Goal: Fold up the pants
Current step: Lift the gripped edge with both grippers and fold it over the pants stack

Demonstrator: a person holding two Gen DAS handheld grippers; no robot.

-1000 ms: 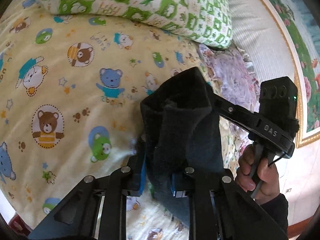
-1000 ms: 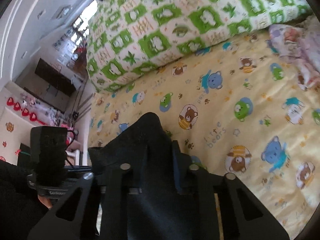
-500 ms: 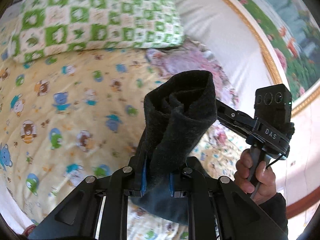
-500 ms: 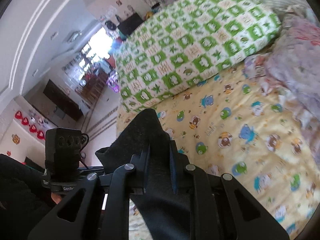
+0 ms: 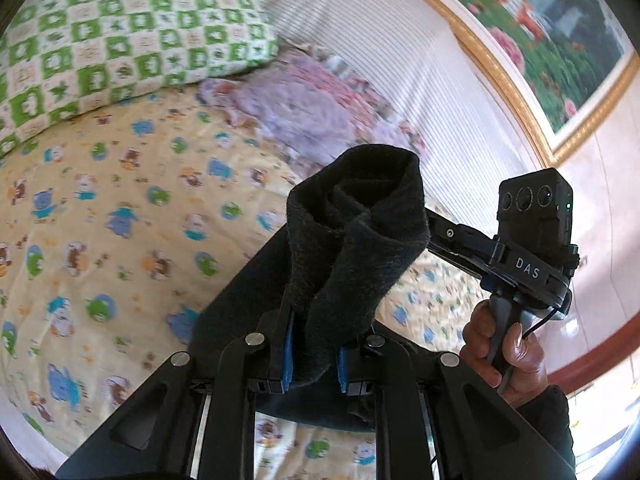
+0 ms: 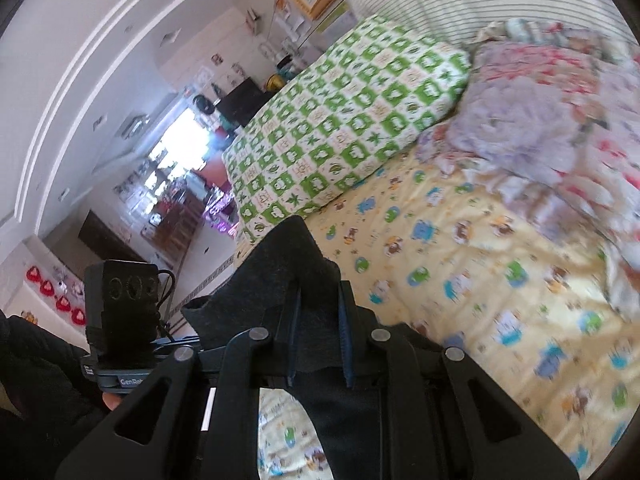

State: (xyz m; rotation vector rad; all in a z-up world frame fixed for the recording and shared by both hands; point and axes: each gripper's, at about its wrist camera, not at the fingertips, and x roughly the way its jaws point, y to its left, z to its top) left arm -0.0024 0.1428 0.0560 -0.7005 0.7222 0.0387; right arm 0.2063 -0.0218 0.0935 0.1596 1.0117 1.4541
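Observation:
The dark pants [image 5: 352,240] are held up in the air above the bed by both grippers. My left gripper [image 5: 312,356] is shut on a bunched edge of the fabric that sticks up past its fingers. My right gripper [image 6: 318,340] is shut on another edge of the pants [image 6: 288,272], which hang down below it. In the left wrist view the right gripper's body and the hand on it [image 5: 508,344] are at the right. In the right wrist view the left gripper's body [image 6: 124,308] is at the left.
A yellow bear-print sheet [image 5: 100,220] covers the bed below. A green-checked pillow [image 5: 120,32] and a crumpled floral blanket [image 6: 552,128] lie at its head, against a striped headboard [image 5: 400,60]. A framed picture [image 5: 560,32] hangs on the wall.
Both grippers have risen with the pants, away from the sheet. The bed looks farther off and the headboard and wall have come into view.

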